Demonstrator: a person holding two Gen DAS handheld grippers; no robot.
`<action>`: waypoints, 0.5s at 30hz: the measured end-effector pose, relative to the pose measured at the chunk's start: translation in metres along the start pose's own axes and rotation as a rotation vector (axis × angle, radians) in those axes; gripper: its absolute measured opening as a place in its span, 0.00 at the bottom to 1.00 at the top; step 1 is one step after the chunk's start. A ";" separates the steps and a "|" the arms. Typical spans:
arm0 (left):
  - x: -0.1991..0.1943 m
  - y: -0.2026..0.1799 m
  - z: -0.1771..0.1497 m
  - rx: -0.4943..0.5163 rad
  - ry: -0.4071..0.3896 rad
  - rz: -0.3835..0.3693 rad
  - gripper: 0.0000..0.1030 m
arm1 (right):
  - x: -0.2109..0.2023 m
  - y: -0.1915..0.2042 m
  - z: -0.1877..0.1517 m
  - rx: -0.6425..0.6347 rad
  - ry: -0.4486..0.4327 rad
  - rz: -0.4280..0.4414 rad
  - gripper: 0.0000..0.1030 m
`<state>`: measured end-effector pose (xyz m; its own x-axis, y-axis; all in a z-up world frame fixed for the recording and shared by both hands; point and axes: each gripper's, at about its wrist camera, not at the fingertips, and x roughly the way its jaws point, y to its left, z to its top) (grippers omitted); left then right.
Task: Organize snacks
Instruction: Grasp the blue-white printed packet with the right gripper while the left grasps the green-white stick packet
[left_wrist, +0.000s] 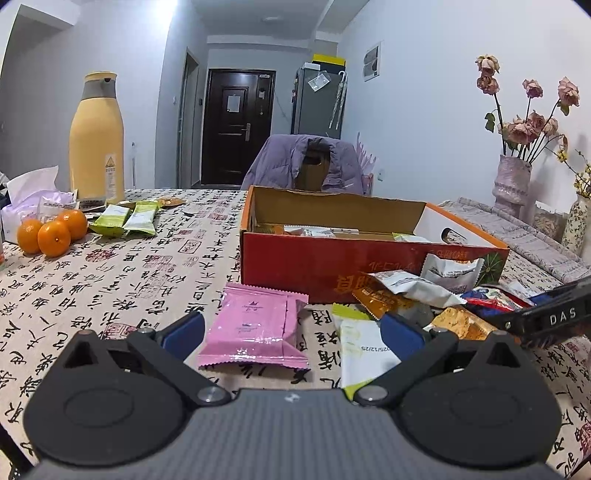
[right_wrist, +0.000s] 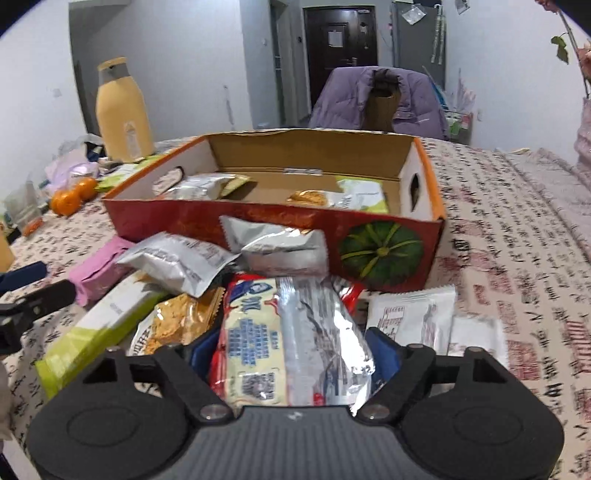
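Note:
A red and orange cardboard box (left_wrist: 332, 266) (right_wrist: 221, 221) stands open on the table with several snack packets inside. Loose packets are piled in front of it. My right gripper (right_wrist: 293, 345) has a red, cream and silver packet (right_wrist: 288, 332) between its blue pads, which touch both of its sides. My left gripper (left_wrist: 293, 328) is open low over the cloth. A pink packet (left_wrist: 255, 325) (right_wrist: 99, 273) lies flat between and ahead of its fingers, untouched. A white and green packet (left_wrist: 358, 347) (right_wrist: 103, 321) lies by its right finger.
A tall yellow flask (left_wrist: 98, 136), three oranges (left_wrist: 51, 232) and green packets (left_wrist: 125, 219) sit at the far left. Vases with dried roses (left_wrist: 513, 177) stand at the far right. A chair with a purple jacket (left_wrist: 306, 162) is behind the box. White sachets (right_wrist: 417, 317) lie right of the pile.

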<state>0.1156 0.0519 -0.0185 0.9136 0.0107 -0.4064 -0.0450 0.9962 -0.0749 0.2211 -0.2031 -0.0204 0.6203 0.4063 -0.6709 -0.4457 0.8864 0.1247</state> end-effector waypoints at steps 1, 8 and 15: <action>0.000 0.000 0.000 -0.002 0.001 0.000 1.00 | -0.001 0.001 -0.002 -0.004 -0.009 0.001 0.76; 0.000 0.002 -0.001 -0.014 0.006 0.000 1.00 | -0.018 0.012 -0.013 -0.032 -0.099 -0.046 0.61; 0.001 0.001 -0.001 -0.015 0.010 0.006 1.00 | -0.050 0.017 -0.029 -0.010 -0.262 -0.114 0.61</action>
<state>0.1162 0.0531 -0.0197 0.9092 0.0161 -0.4160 -0.0567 0.9947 -0.0855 0.1634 -0.2147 -0.0058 0.8118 0.3491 -0.4681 -0.3696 0.9278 0.0511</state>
